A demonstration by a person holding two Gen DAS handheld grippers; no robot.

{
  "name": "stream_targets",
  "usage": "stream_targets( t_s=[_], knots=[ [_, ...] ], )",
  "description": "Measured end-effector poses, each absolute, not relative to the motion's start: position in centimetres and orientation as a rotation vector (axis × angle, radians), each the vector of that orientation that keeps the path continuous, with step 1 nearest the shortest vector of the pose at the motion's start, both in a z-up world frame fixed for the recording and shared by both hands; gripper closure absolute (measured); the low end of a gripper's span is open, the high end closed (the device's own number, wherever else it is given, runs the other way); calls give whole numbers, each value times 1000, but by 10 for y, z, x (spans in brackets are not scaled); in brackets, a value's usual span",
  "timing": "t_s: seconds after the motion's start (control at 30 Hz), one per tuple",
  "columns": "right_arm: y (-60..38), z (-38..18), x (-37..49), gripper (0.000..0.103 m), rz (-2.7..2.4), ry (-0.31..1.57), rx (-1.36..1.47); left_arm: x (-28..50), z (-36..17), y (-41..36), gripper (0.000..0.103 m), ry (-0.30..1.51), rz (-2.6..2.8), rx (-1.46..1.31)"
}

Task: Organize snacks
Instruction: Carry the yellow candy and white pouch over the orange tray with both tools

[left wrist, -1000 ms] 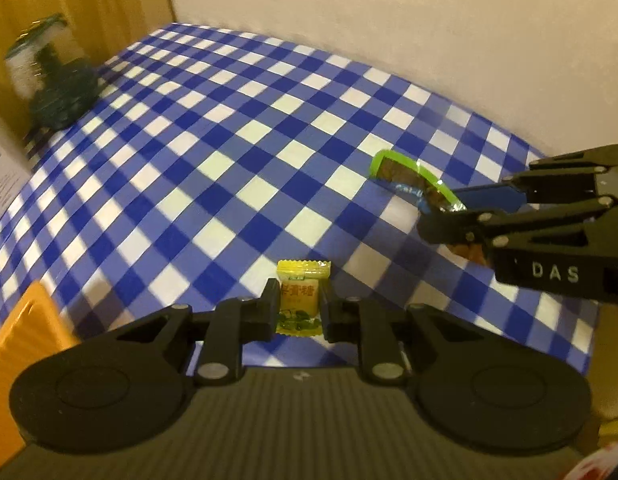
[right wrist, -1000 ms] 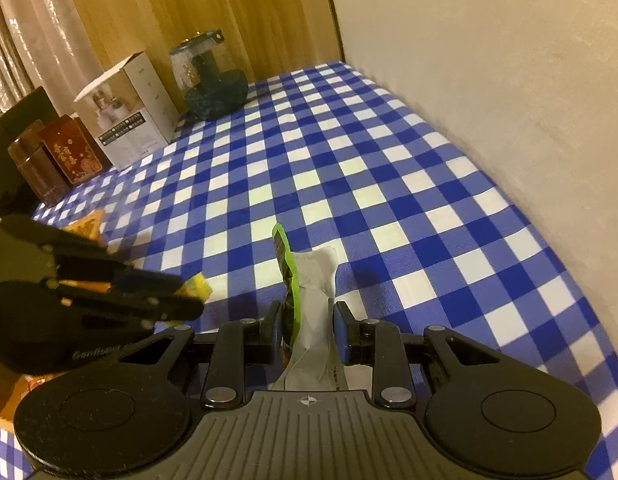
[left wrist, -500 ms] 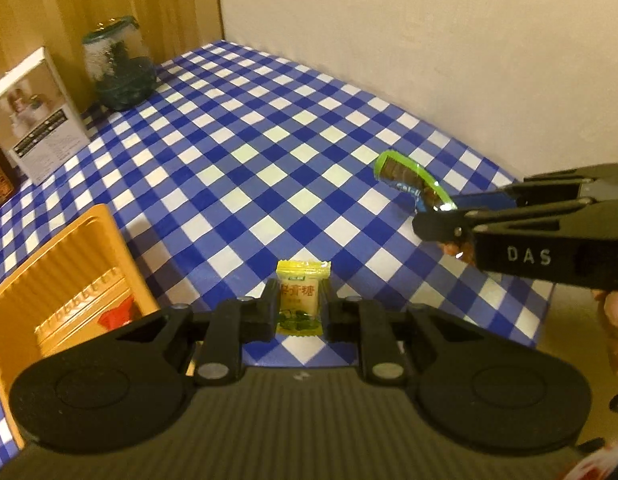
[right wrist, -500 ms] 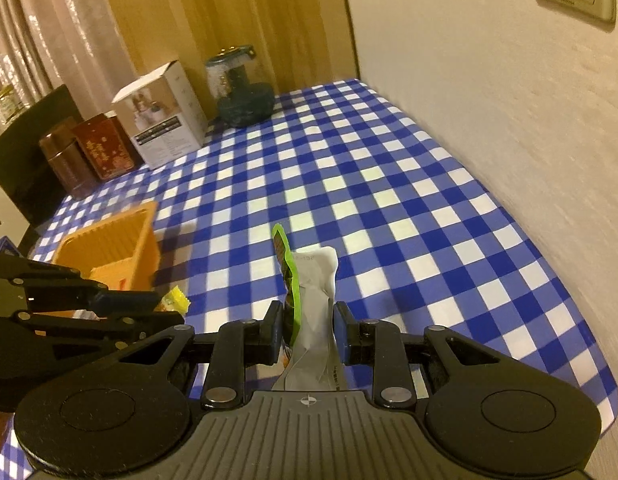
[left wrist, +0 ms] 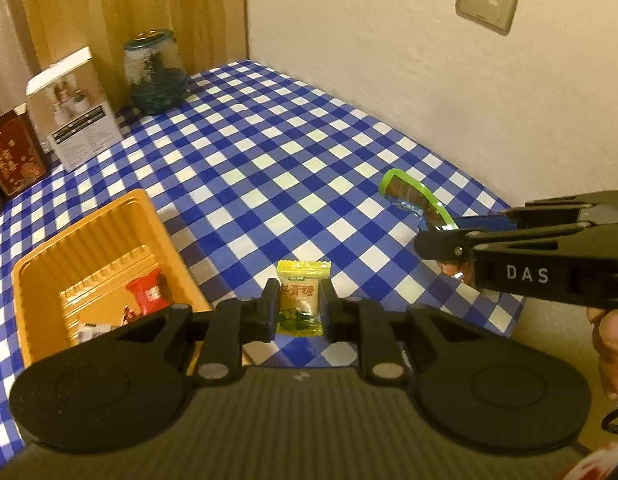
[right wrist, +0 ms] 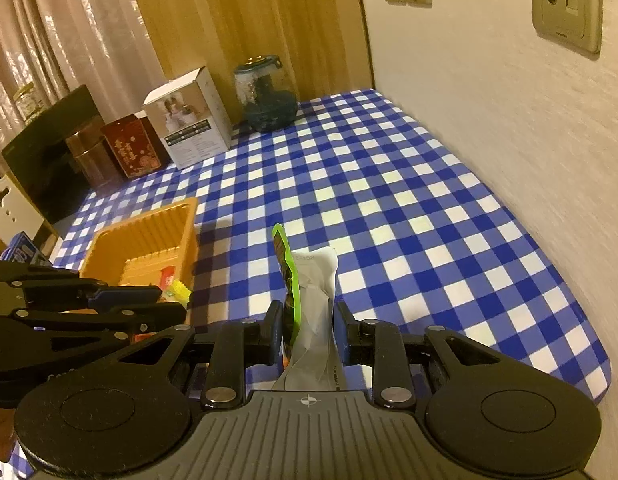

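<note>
Clamping a yellow candy [left wrist: 300, 300] between its fingers, the left tool [left wrist: 299, 307] hangs above the checked table [left wrist: 269, 152], just beside the orange tray [left wrist: 89, 220] holding wrapped snacks. To its right, the right tool [right wrist: 305, 330] is clamped on a green-edged snack packet [right wrist: 309, 284]. Farther back stand a jar [left wrist: 155, 76] and boxes [left wrist: 73, 108].
</note>
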State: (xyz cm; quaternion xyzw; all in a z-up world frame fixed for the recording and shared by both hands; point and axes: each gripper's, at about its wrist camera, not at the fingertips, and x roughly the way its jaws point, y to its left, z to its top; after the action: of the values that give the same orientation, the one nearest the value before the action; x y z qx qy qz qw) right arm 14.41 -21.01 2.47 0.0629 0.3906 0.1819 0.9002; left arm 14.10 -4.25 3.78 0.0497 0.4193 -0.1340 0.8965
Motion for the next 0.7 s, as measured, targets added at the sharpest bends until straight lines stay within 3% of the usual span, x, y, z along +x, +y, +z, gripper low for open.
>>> stream_targets(
  t_s=[0.7],
  knots=[
    [-160, 48, 96, 76, 471, 797, 123, 81, 56, 22, 85, 827, -159, 4]
  ],
)
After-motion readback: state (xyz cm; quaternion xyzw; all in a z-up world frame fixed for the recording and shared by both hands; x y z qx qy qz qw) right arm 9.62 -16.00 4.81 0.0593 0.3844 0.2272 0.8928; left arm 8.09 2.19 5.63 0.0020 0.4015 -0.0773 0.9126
